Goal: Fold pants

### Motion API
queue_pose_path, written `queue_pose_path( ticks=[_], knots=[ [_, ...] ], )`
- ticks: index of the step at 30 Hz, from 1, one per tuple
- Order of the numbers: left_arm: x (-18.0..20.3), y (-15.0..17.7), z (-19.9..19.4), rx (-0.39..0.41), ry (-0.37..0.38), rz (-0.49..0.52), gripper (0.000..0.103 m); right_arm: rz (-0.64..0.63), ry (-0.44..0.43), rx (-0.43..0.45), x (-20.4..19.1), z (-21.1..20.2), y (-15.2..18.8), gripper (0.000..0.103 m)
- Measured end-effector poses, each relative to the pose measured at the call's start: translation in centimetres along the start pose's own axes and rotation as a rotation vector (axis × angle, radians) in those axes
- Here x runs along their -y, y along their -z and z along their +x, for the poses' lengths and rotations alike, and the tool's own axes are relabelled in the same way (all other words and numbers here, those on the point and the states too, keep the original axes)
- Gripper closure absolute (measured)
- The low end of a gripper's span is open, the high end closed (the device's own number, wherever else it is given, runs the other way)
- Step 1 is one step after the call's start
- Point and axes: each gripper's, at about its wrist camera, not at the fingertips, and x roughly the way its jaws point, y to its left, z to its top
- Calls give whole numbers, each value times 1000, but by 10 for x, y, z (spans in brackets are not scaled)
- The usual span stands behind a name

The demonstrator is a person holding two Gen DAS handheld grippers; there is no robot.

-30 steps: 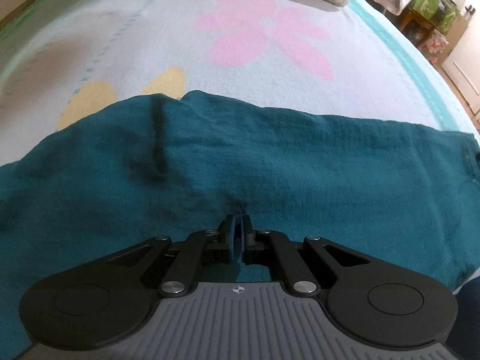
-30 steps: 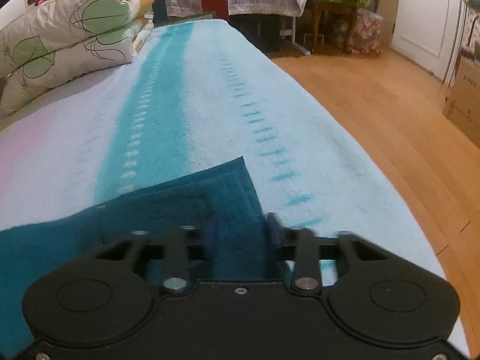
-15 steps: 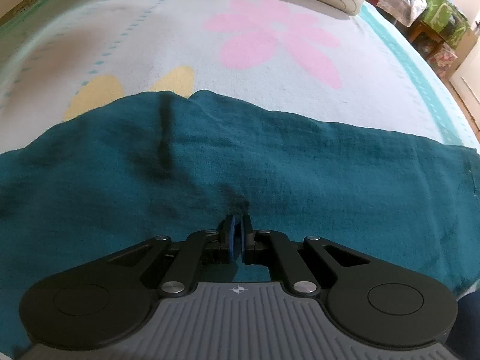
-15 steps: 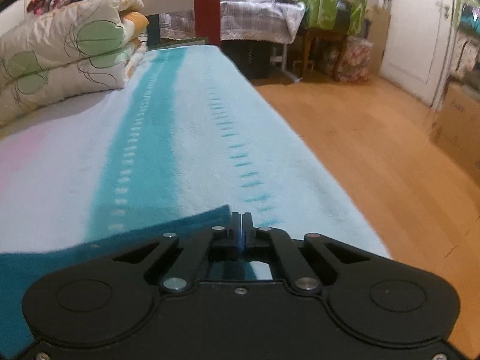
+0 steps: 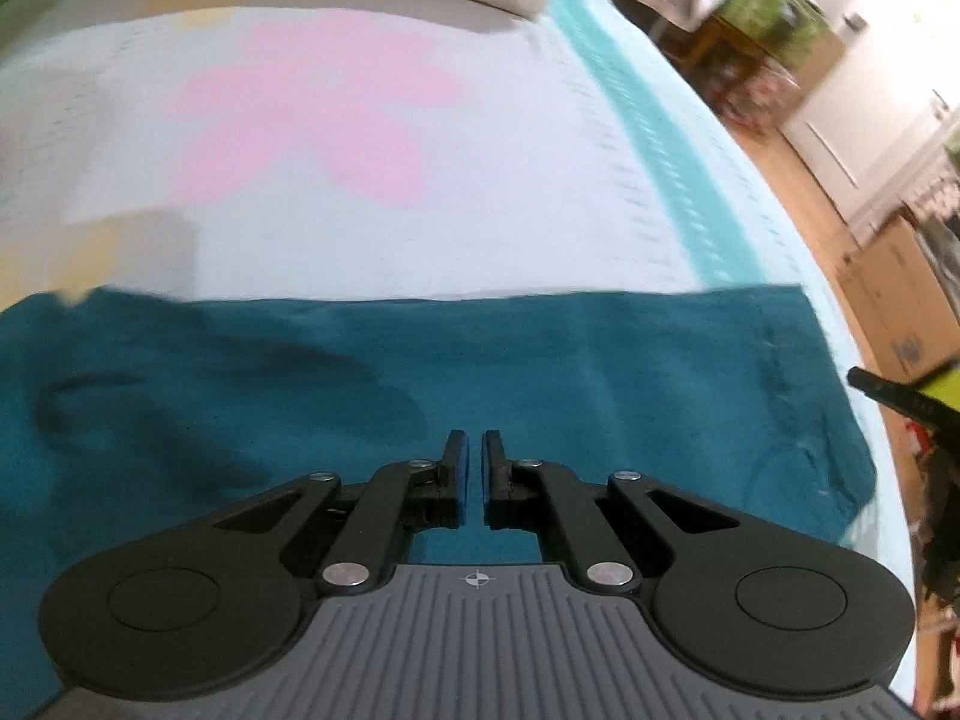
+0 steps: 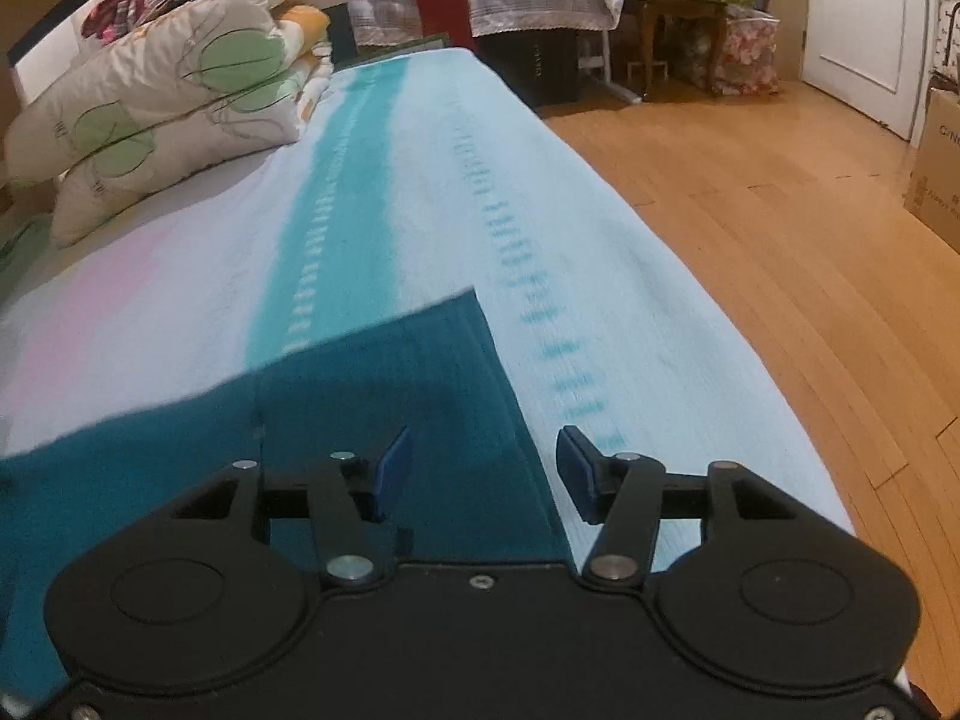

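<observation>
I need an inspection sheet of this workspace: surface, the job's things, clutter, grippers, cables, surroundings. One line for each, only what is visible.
Surface: bed blanket, pale with teal stripes and a pink flower print.
Job's things: teal pants lying flat across the blanket, its corner near the bed's edge.
Clutter: folded quilt at the far end.
Grippers: left gripper shut, holding nothing; right gripper opening, over the pants' edge, nothing gripped.
Cables: nothing seen.
Surroundings: wooden floor, cardboard box, white door.

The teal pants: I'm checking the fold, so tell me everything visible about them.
The teal woven-cloth pants lie flat across the flower-print bedspread, folded into a long band with a straight far edge and a stitched hem at the right end. Soft creases mark the left part. Neither gripper's jaws hold the cloth; nothing else rests on it.
</observation>
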Motion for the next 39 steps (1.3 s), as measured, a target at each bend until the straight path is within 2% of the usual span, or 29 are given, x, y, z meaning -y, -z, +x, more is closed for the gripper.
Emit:
queue_pose_path(
  ticks=[7,10,16,17,18,20,25,31,34,39],
  knots=[
    [25,0,29,-59,20,63,98,0,-26,-73,18,-5,17,40],
    [29,1,36,-83,21,77,98,64,-104,-131,28,7,25,39],
    [34,1,42,-96,8,90,98,211,-267,-82,39,25,21,39],
    [34,0,42,-95,8,89,98,233,-290,-84,39,30,19,42],
    [35,0,43,-94,9,88,98,246,-299,-81,38,32,18,54],
    [35,-1,43,-91,11,89,98,274,-288,-105,35,41,15,86],
    [40,-8,50,-83,14,96,98,234,-244,-76,18,30,13,87],
    [52,-24,69,-57,29,103,98,209,-254,-34,-2,7,-10,87],
    [58,-30,83,-69,3,118,99,197,-281,-8,-16,-5,-22,87],
    [54,-39,78,-69,9,87,98,153,-301,8,-50,-21,-41,87]
  ],
)
